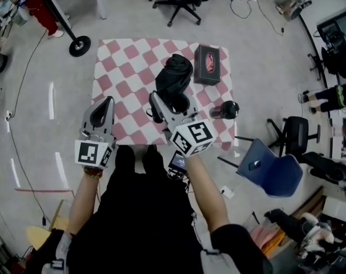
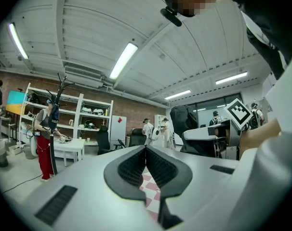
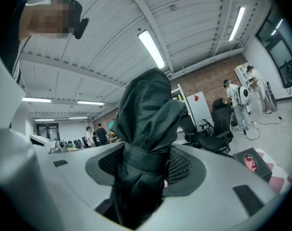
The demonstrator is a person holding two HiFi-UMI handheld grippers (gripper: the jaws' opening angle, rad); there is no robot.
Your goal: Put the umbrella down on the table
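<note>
A black folded umbrella (image 1: pixel 174 76) stands upright over the middle of the red-and-white checkered table (image 1: pixel 121 61). My right gripper (image 1: pixel 168 104) is shut on its lower part, near the strap. In the right gripper view the umbrella (image 3: pixel 146 129) fills the space between the jaws of the right gripper (image 3: pixel 143 162), and both pads press on its fabric. My left gripper (image 1: pixel 104 104) hovers over the table's near left edge, apart from the umbrella. Its jaws meet at the tip with nothing held, as the left gripper view shows of the left gripper (image 2: pixel 146 150).
A black box with a red picture (image 1: pixel 207 64) lies at the table's far right. A round black object (image 1: pixel 229 109) sits at the right edge. A blue chair (image 1: pixel 273 173) stands right of the table, and a stand's round base (image 1: pixel 80 45) is on the floor at the far left.
</note>
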